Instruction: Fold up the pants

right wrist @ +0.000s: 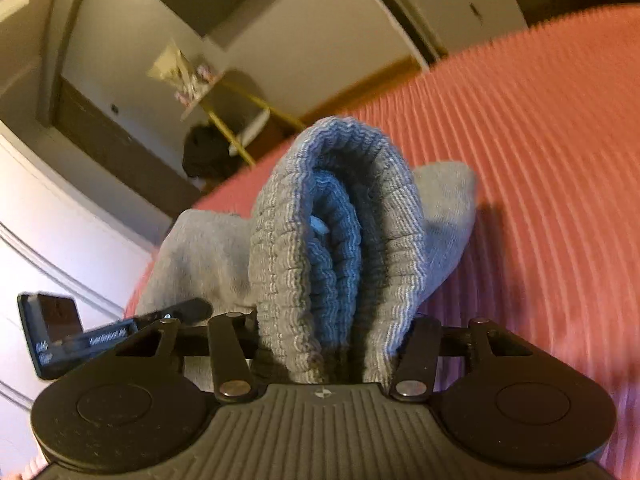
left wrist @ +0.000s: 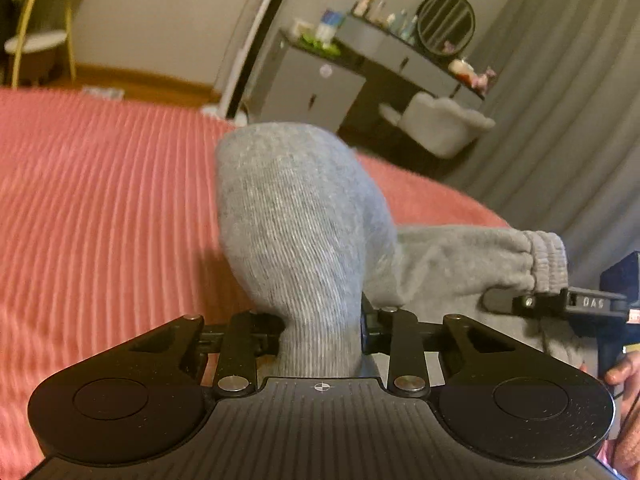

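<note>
Grey knit sweatpants (left wrist: 296, 224) lie on a pink ribbed bedspread (left wrist: 100, 200). My left gripper (left wrist: 320, 332) is shut on a bunched fold of the grey fabric, which rises in front of the camera. The ribbed waistband (left wrist: 548, 260) shows at the right, where the right gripper (left wrist: 560, 304) pinches it. In the right wrist view my right gripper (right wrist: 332, 344) is shut on the doubled-over elastic waistband (right wrist: 340, 220), which stands up between the jaws. The left gripper (right wrist: 160, 318) shows at lower left, next to the pants (right wrist: 200, 256).
The bedspread (right wrist: 540, 160) stretches wide to the left of the pants. Beyond the bed edge stand a dark dressing table with a round mirror (left wrist: 446, 22), a grey fluffy chair (left wrist: 444, 124), a gold-legged stool (left wrist: 40, 40) and grey curtains (left wrist: 580, 100).
</note>
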Available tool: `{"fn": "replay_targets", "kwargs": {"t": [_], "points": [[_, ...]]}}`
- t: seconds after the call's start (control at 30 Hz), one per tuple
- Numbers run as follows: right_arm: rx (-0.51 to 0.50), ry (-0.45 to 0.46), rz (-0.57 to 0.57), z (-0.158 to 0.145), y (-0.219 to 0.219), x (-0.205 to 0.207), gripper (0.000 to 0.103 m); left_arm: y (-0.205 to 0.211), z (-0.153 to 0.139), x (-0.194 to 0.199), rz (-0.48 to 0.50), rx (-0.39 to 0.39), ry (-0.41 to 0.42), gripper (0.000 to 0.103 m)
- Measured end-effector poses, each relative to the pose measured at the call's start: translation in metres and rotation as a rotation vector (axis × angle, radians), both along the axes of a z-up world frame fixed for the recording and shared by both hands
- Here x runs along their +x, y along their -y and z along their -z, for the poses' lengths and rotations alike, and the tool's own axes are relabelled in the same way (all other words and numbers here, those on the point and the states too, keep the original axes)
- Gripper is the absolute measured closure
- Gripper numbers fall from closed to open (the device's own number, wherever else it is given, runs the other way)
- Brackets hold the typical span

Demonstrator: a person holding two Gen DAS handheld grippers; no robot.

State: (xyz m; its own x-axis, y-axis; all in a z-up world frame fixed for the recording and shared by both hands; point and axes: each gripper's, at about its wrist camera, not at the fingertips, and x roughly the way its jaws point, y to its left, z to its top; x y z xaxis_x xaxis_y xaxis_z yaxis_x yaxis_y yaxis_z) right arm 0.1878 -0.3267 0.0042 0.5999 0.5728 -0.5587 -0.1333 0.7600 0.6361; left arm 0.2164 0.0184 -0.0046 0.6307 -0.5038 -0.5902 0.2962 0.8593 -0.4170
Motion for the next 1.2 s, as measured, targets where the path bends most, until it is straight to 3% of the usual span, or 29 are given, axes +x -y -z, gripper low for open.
{"fn": "replay_targets", "kwargs": {"t": [0.07, 0.1, 0.17, 0.2, 0.27, 0.33, 0.43, 0.5, 0.63, 0.7, 0.8, 0.83, 0.9, 0.97, 1.03, 1.1, 1.13, 1.17, 1.2], "points": [[0.016, 0.024, 0.046, -0.009, 0.007, 0.011, 0.050, 0.001, -0.003, 0.011, -0.045, 0.021, 0.012, 0.061], [-0.001, 0.025, 0.064, -0.011, 0.010, 0.017, 0.046, 0.001, -0.001, 0.018, -0.095, 0.044, -0.014, 0.047], [-0.110, -0.005, 0.153, -0.015, 0.013, 0.027, 0.019, -0.004, 0.007, 0.025, -0.207, 0.112, -0.080, 0.047], [-0.188, -0.011, 0.219, -0.017, 0.016, 0.028, 0.017, -0.007, 0.011, 0.022, -0.227, 0.120, -0.087, 0.046], [-0.290, 0.015, 0.346, -0.019, 0.022, 0.014, 0.017, -0.017, 0.019, 0.008, -0.249, 0.083, -0.104, 0.038], [-0.267, 0.024, 0.400, -0.017, 0.027, -0.008, 0.017, -0.027, 0.031, -0.011, -0.280, -0.012, -0.137, 0.025], [-0.129, 0.012, 0.411, 0.000, 0.027, -0.049, 0.018, -0.034, 0.054, -0.036, -0.301, -0.156, -0.207, 0.026], [-0.064, -0.020, 0.442, 0.018, 0.023, -0.074, 0.022, -0.036, 0.065, -0.056, -0.344, -0.196, -0.220, 0.026], [0.117, -0.150, 0.474, 0.052, 0.028, -0.095, 0.041, -0.036, 0.067, -0.070, -0.370, -0.270, -0.267, 0.028], [0.197, -0.185, 0.453, 0.061, 0.026, -0.095, 0.041, -0.028, 0.065, -0.073, -0.332, -0.339, -0.266, 0.027], [0.235, -0.136, 0.482, 0.060, 0.020, -0.091, 0.039, -0.008, 0.071, -0.063, -0.257, -0.387, -0.298, 0.027], [0.260, -0.135, 0.501, 0.061, 0.019, -0.088, 0.031, -0.002, 0.075, -0.059, -0.240, -0.405, -0.308, 0.027], [0.327, -0.147, 0.532, 0.069, 0.013, -0.085, 0.027, 0.005, 0.088, -0.053, -0.246, -0.437, -0.347, 0.027], [0.389, -0.172, 0.536, 0.082, 0.007, -0.078, 0.027, 0.005, 0.097, -0.047, -0.273, -0.463, -0.356, 0.031], [0.446, -0.173, 0.537, 0.090, 0.005, -0.075, 0.028, -0.001, 0.102, -0.046, -0.318, -0.437, -0.342, 0.045], [0.464, -0.145, 0.539, 0.095, 0.010, -0.073, 0.029, -0.005, 0.105, -0.041, -0.320, -0.448, -0.349, 0.052], [0.464, -0.134, 0.540, 0.096, 0.015, -0.077, 0.034, -0.008, 0.107, -0.044, -0.322, -0.454, -0.349, 0.060], [0.454, -0.127, 0.553, 0.098, 0.019, -0.078, 0.047, -0.010, 0.107, -0.045, -0.319, -0.451, -0.341, 0.064], [0.437, -0.124, 0.571, 0.099, 0.022, -0.078, 0.053, -0.011, 0.105, -0.046, -0.309, -0.447, -0.325, 0.069]]}}
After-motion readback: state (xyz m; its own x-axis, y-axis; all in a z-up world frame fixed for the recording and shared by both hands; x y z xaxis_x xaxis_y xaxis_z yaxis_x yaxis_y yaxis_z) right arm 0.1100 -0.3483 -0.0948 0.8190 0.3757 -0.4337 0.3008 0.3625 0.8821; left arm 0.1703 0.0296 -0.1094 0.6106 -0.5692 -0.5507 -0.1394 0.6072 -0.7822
